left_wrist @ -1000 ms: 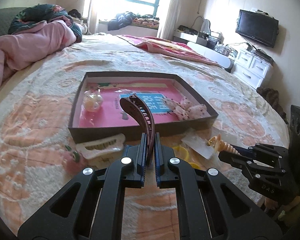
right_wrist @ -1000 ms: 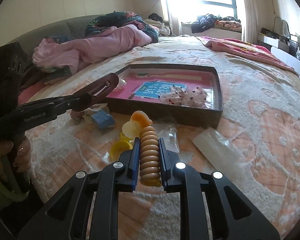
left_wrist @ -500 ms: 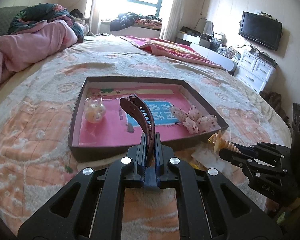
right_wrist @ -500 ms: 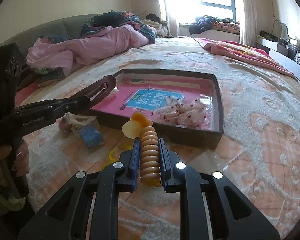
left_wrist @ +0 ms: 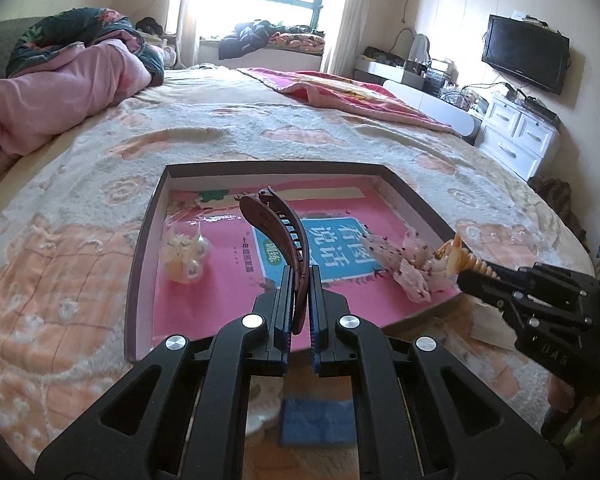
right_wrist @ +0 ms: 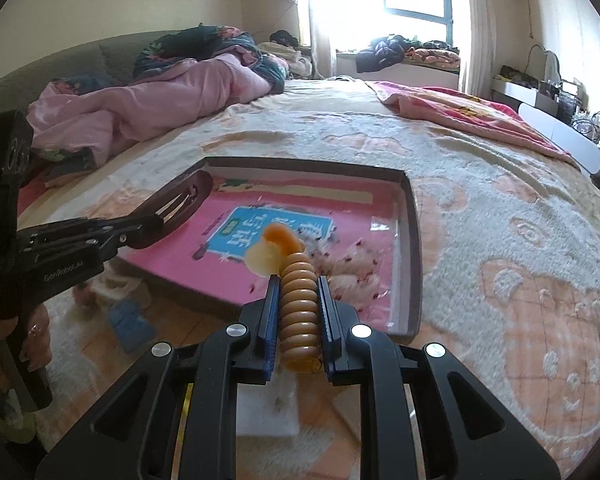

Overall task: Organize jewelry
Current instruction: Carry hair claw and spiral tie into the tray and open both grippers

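Observation:
A shallow dark-rimmed box (left_wrist: 138, 248) (right_wrist: 414, 240) with a pink printed bottom lies on the bed. My left gripper (left_wrist: 299, 274) is shut on a brown curved hair clip (left_wrist: 274, 226) (right_wrist: 184, 204), held over the box's near part. My right gripper (right_wrist: 299, 284) (left_wrist: 466, 276) is shut on an orange spiral hair tie (right_wrist: 298, 300) with a pale bow (right_wrist: 274, 248) (left_wrist: 454, 254), above the box's near right corner. Inside the box lie a clear packet of pearl pieces (left_wrist: 184, 252) at the left and a pale spotted fabric bow (left_wrist: 410, 264) (right_wrist: 352, 270) at the right.
A blue piece (left_wrist: 316, 420) (right_wrist: 130, 322), a cream clip (right_wrist: 112, 284) and a clear packet (right_wrist: 264, 404) lie on the patterned bedspread (left_wrist: 60, 264) in front of the box. A pink quilt (left_wrist: 56, 88) is heaped at the far left. A hand (right_wrist: 32, 328) holds the left gripper's handle.
Both grippers moved forward toward the box, each keeping its item. The loose items in front of the box slid down beneath the fingers.

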Demonstrator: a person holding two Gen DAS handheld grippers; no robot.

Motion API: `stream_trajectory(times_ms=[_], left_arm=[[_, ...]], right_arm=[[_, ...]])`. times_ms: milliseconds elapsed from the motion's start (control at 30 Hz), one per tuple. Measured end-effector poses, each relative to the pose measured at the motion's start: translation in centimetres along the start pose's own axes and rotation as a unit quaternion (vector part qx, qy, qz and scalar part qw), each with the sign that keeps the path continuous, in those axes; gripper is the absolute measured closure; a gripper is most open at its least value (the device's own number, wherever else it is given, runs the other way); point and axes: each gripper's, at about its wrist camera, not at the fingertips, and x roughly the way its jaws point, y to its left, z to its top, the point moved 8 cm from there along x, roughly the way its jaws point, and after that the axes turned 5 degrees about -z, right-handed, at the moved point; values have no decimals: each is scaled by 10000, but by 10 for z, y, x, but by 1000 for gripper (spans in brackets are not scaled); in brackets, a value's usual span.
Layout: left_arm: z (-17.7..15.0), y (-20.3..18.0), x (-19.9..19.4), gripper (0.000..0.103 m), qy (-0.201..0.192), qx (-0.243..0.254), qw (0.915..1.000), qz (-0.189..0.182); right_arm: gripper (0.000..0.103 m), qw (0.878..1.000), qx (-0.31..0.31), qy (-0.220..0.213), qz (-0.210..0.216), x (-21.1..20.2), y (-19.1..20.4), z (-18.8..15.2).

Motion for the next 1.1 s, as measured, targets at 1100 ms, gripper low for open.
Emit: stream_trajectory(times_ms=[1100], left_arm=[[-9,21,46,100,543,-343,9979,-129]], right_arm=[[86,9939,298,822,-677,99,-33,22]])
